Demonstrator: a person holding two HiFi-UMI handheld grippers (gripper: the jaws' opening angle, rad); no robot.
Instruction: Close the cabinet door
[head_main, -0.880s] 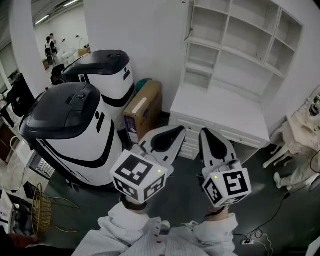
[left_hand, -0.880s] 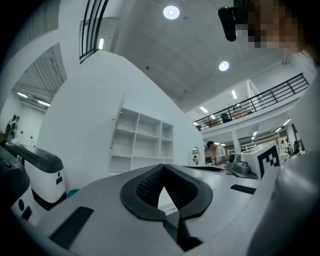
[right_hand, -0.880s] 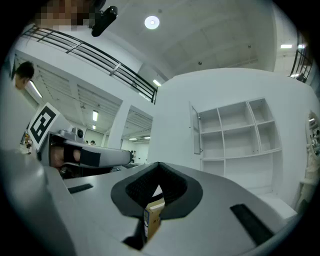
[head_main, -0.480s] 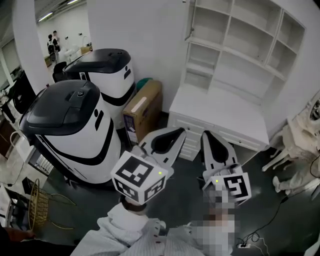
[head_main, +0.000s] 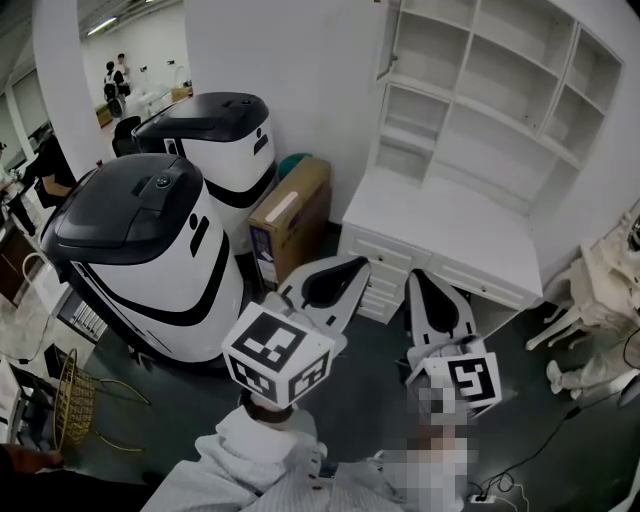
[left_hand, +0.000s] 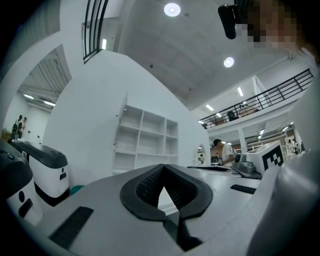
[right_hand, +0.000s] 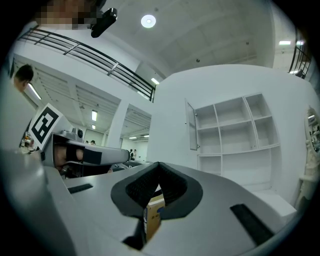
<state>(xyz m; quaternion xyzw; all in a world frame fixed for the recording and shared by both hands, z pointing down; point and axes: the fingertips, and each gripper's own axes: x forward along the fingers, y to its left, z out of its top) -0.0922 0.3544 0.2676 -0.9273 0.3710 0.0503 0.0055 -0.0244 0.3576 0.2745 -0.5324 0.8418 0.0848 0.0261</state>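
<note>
Cabinet door (head_main: 384, 45) stands open at top left of shelf unit (head_main: 480, 90), seen edge-on, high above white surface (head_main: 440, 225); well apart from both tongs. Left tongs (head_main: 347, 266) tips together, nothing between; right tongs (head_main: 421, 278) likewise together, empty. Risks, prob.: reach goes over surface, arm may knock its front edge; blunt closed tips may skid off thin door edge; hard shove = slam, door bounces back open; cardboard box (head_main: 290, 215) near on left, easy to clip.
</note>
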